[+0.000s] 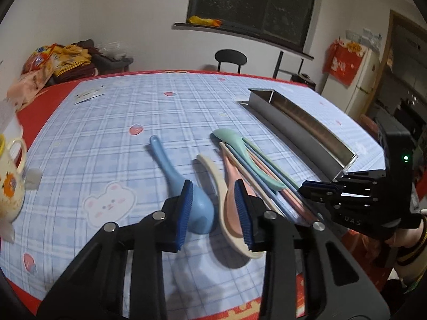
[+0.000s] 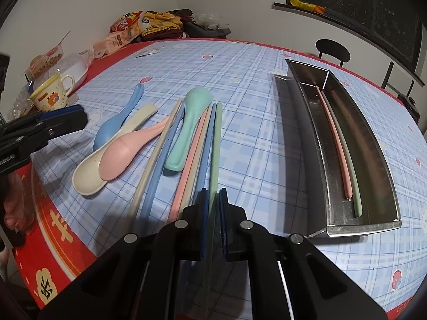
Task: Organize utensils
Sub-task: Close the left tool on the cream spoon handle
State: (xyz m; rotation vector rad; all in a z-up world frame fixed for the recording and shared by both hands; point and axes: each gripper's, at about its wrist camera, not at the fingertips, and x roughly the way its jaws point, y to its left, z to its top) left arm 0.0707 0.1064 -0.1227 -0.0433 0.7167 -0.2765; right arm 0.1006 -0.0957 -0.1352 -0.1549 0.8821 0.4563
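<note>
My right gripper [image 2: 213,205] is shut on the near end of a green chopstick [image 2: 217,144], which lies among several pastel chopsticks on the checked tablecloth. A mint spoon [image 2: 189,122] rests across that bundle. To the left lie a pink spoon [image 2: 120,154], a cream spoon [image 2: 88,178] and a blue spoon [image 2: 120,117]. My left gripper [image 1: 213,210] hovers over the blue spoon's [image 1: 170,168] bowl, jaws partly apart, the bowl showing between its fingers; no pad visibly presses on it. A steel tray [image 2: 355,230] at the right holds one pink and one green chopstick.
A yellow-rimmed mug [image 2: 53,93] and snack bags [image 2: 128,24] crowd the table's far left. A black chair [image 2: 332,49] stands behind the table. The red table edge [image 2: 53,226] runs close under both grippers. A hand [image 1: 408,240] holds the right gripper [image 1: 304,189].
</note>
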